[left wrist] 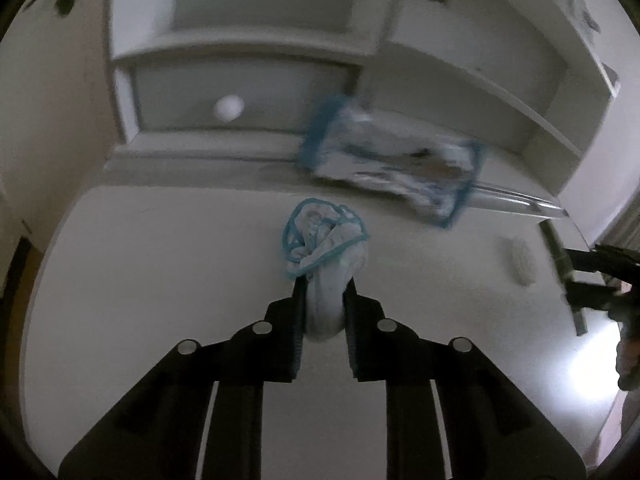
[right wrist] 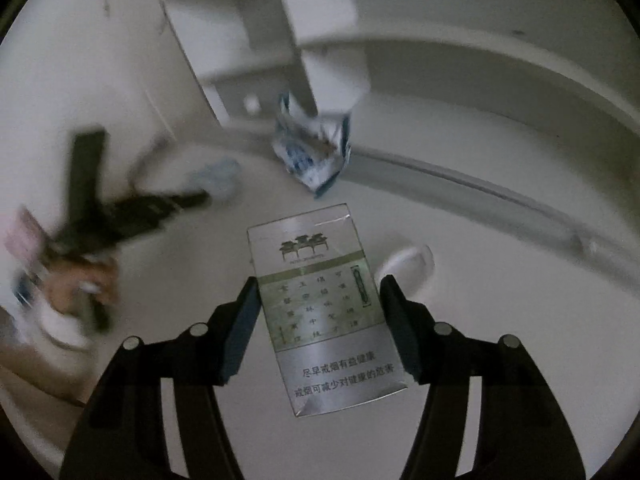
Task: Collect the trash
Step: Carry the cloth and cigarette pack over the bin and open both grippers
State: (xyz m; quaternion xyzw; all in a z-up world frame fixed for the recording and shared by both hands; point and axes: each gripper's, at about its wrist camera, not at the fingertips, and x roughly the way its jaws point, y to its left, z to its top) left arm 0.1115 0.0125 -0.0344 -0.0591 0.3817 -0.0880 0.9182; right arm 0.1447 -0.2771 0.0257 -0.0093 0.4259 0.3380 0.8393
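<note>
slippage is your risk: left gripper (left wrist: 324, 284) pinches only the crumpled wrapper (left wrist: 326, 248) tail above the desk (left wrist: 160, 260); right gripper (right wrist: 318, 292) clamps the cigarette pack (right wrist: 320, 308) loosely, edges only.

A glossy silver cardboard cigarette pack (right wrist: 320, 308), a crinkled plastic wrapper (left wrist: 320, 248), matt black tongs (left wrist: 323, 300).
</note>
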